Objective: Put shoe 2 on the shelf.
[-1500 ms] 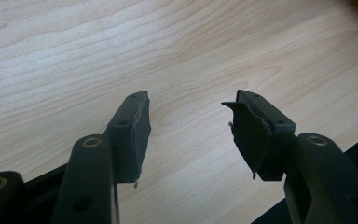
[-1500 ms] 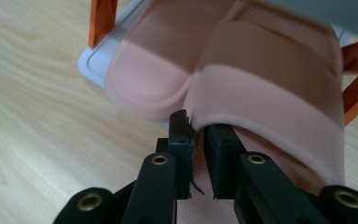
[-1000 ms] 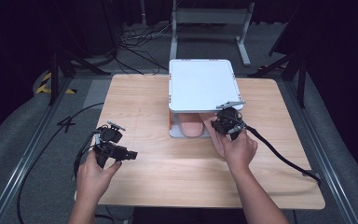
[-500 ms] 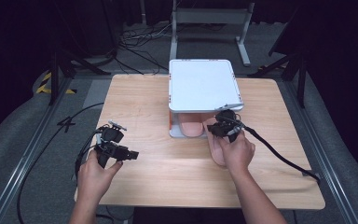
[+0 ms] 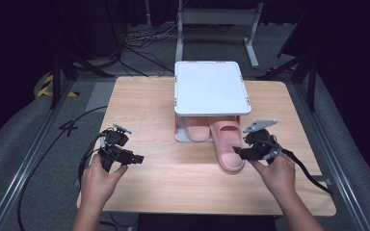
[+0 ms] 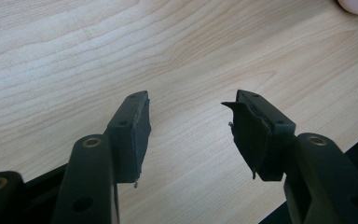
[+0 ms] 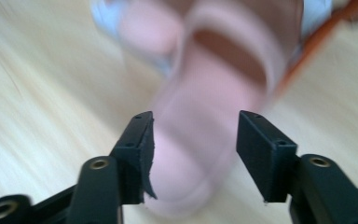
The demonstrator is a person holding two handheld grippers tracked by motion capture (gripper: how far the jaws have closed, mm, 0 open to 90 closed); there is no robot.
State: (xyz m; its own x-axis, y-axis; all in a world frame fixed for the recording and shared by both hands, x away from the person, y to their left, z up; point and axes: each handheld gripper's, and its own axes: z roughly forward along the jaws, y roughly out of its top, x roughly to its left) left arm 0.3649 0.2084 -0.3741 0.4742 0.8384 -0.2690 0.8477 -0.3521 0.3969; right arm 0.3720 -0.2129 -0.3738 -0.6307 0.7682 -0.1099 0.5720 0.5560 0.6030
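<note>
Pink slipper (image 7: 209, 140) sits ahead of the right gripper (image 7: 193, 154), its heel end in line with the gap between the jaws; jaws spread wide, nothing clamped. Right gripper view is motion-blurred, so I can't tell whether the pads touch the slipper's sides. In the high view the right gripper (image 5: 241, 152) is just at that slipper's (image 5: 227, 142) right edge, near the heel; contact unclear there too.

Slipper's toe end is under the white rack (image 5: 211, 86), heel sticking out onto the wooden table (image 5: 173, 187). Second slipper (image 5: 196, 130) lies beside it on the far side from the right jaws, tucked further under the rack. Rack top hides the front of both. Orange rack leg (image 7: 317, 46) shows past the right-hand jaw in the right gripper view, blurred.

Left gripper (image 6: 191, 126): jaws wide open, empty, only bare table (image 6: 74, 56) between and ahead of them. Right-hand pad (image 6: 247, 135) looks frayed or peeling at its tip. A pink slipper's edge (image 6: 356, 5) is cut off at the frame corner, well beyond the jaws. High view has the left gripper (image 5: 137, 158) well apart from rack and slippers, cable (image 5: 53, 144) trailing off the table.
</note>
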